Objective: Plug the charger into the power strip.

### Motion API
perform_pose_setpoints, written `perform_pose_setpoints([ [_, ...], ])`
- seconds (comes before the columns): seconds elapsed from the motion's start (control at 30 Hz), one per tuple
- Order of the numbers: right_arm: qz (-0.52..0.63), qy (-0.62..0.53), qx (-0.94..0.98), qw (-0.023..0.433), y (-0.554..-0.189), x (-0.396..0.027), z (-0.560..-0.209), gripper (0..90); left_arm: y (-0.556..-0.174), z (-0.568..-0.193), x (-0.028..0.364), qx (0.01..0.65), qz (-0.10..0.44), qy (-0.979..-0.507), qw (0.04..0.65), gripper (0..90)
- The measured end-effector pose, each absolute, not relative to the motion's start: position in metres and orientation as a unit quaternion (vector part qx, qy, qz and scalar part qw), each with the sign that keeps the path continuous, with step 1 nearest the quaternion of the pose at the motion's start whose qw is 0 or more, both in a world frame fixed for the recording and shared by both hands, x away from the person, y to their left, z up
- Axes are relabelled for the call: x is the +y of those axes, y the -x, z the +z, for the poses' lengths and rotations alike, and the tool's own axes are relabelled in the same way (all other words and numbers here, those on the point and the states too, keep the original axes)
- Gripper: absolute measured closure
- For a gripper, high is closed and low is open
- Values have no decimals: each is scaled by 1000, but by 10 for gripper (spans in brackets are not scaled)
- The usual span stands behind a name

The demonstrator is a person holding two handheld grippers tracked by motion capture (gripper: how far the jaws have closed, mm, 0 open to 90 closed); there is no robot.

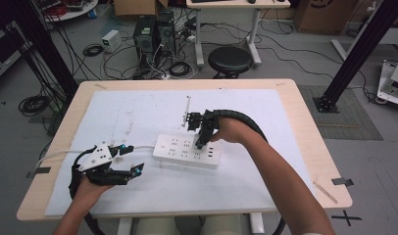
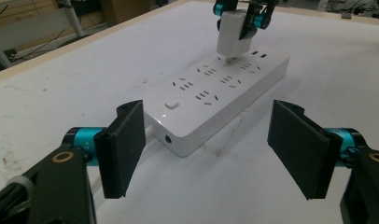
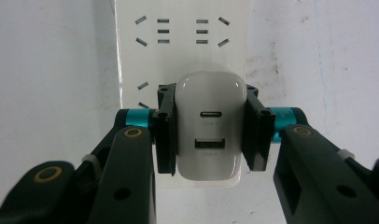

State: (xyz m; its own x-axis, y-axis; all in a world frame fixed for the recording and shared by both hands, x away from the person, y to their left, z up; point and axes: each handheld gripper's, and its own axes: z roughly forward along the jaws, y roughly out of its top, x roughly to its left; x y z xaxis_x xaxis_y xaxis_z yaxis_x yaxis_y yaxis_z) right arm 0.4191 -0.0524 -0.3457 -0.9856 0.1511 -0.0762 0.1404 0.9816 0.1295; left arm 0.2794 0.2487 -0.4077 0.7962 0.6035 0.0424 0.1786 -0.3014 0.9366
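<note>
Risk now is bent prongs, because my right tool pinches the white charger just above the power strip on the surface, while my left tool waits spread, not steadying it.

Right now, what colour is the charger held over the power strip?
White charger, clearest in the right gripper view.
</note>
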Motion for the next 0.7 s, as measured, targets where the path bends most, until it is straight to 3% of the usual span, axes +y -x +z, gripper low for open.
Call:
perform_pose_setpoints([
  [0.7,17,-59,997,42,-421,-37,-355,642,-276,-413,252,256,199,-778,538,278],
])
